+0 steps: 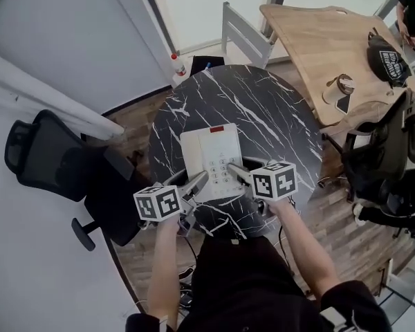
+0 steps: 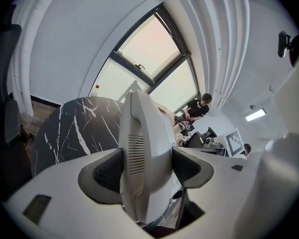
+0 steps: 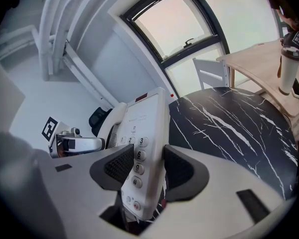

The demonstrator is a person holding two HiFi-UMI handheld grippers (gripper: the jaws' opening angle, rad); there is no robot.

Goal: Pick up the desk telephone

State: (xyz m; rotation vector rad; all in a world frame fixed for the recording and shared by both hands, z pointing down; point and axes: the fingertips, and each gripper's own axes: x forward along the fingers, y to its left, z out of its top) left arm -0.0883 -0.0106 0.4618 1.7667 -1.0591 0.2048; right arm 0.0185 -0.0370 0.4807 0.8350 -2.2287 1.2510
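Head view: left gripper (image 1: pixel 198 182) and right gripper (image 1: pixel 238 172) each clamp the desk telephone (image 1: pixel 209 151) between them (thin edge holds), so uneven lifting may spill its handset (image 3: pixel 111 119).

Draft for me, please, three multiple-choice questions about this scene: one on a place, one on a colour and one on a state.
1. Where is the desk telephone?
A. Over the black marble table
B. On the wooden table
C. On the office chair

2. What colour is its body?
A. Black
B. White
C. Red

3. What state is the left gripper in?
A. Wide apart and empty
B. Closed on the telephone's handset side
C. Shut together on nothing

Answers:
1 A: the head view shows it above the marble top.
2 B: both gripper views show a white casing.
3 B: the left gripper view shows both pads pressing on the handset side.
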